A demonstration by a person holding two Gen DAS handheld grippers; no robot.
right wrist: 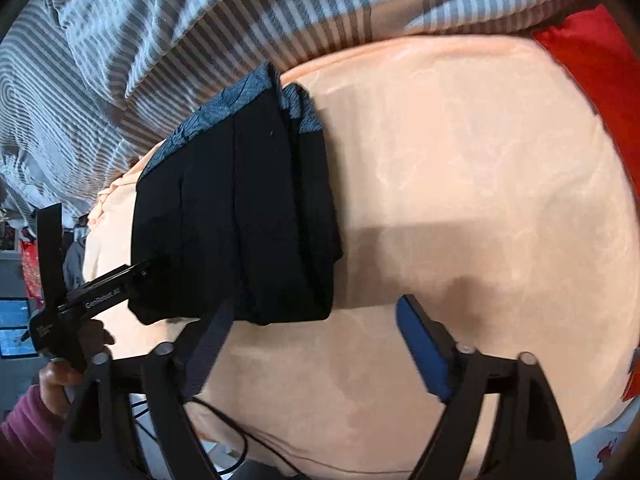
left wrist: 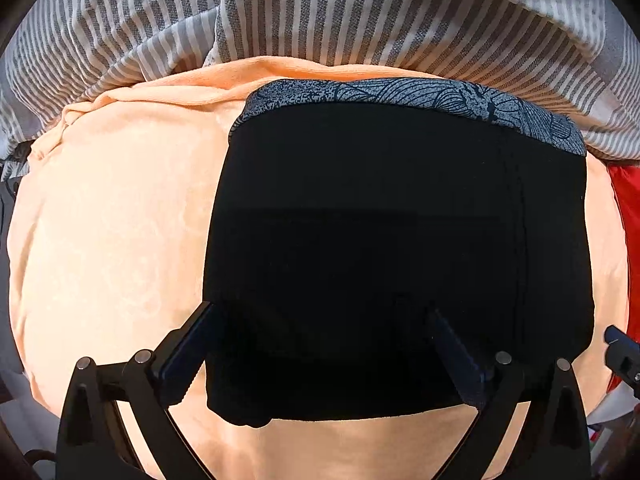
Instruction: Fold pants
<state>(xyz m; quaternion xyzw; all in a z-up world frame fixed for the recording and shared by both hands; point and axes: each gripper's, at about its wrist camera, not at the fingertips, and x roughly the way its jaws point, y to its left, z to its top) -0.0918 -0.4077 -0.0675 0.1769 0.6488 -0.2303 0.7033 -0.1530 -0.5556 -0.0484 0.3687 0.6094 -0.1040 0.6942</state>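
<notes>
Folded black pants (left wrist: 400, 248) lying flat on the peach blanket (left wrist: 112, 220) — compact, apparently finished. Left gripper (left wrist: 324, 344) poised over the near edge, spread wide, nothing pinched. Right gripper (right wrist: 316, 340) alongside — likewise parted, empty, clear of the stack.

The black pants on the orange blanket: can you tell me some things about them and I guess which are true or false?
1. The black pants lie folded into a compact bundle. True.
2. The pants rest on a green blanket. False: it is an orange blanket.
3. The right gripper has open jaws holding nothing. True.
4. The left gripper pinches the pants shut. False: its jaws stand wide open over them.
5. A striped grey and white cloth lies beyond the pants. True.
</notes>
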